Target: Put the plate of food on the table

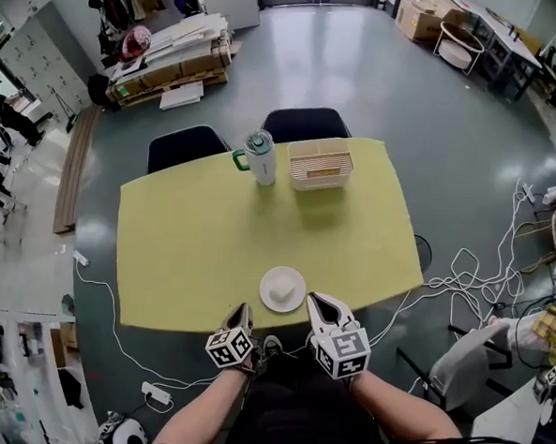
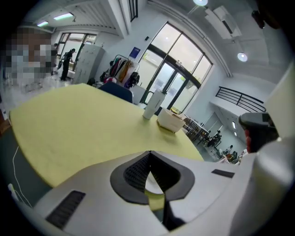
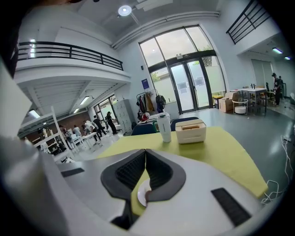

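A small white plate (image 1: 282, 289) with a pale lump of food rests on the yellow table (image 1: 192, 239), close to its near edge. My left gripper (image 1: 242, 311) hovers at that edge just left of the plate, its jaws shut with nothing between them (image 2: 150, 152). To the plate's right my right gripper (image 1: 318, 302) also hangs at the table edge. Its jaws meet at the tips (image 3: 145, 150) and hold nothing. In the right gripper view a slice of the plate (image 3: 141, 193) shows through the gap behind the tips.
A white tumbler with a green handle (image 1: 260, 157) and a white basket (image 1: 321, 165) stand at the table's far side. Two dark chairs (image 1: 187, 145) sit behind it. White cables (image 1: 472, 275) and a power strip (image 1: 155, 394) lie on the floor.
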The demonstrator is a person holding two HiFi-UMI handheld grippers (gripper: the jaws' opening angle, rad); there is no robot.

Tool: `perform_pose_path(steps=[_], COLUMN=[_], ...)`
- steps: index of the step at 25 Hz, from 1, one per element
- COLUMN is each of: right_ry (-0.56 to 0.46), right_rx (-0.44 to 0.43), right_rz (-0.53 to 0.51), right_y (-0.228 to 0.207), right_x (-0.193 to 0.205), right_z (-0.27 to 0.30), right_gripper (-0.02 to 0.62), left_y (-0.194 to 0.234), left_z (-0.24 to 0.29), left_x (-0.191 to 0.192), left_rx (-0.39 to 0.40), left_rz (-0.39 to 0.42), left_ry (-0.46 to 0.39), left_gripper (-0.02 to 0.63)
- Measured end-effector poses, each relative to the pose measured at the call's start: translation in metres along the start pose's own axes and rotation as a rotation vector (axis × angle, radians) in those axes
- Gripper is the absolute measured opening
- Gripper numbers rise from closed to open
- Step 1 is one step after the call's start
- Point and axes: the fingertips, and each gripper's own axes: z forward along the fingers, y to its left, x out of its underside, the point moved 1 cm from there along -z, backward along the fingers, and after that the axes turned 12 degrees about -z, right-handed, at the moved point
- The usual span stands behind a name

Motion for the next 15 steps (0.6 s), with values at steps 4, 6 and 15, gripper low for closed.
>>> perform_pose_path(steps=[4, 6, 15], right_ry=[-0.023, -0.026, -0.057], right_rx=[-0.008, -0.021, -0.068], right_rz=[-0.005, -0.007, -0.049], right_y=[0.006, 0.013, 0.031], right_x=[-0.014, -0.020, -0.056], right_z=[-0.002, -0.006, -0.026], right_gripper=[0.012, 0.012, 0.012], left_y=[-0.028, -0.045, -0.126], left_z=[-0.034, -0.054, -0.115], left_x=[-0.036, -0.048, -0.084], left_rx=[0.048, 0.088, 0.229], left_rz=[0.062, 0.082, 0.218], left_ry=[-0.081, -0.106, -0.133], left_gripper=[0.009, 0.009, 0.008])
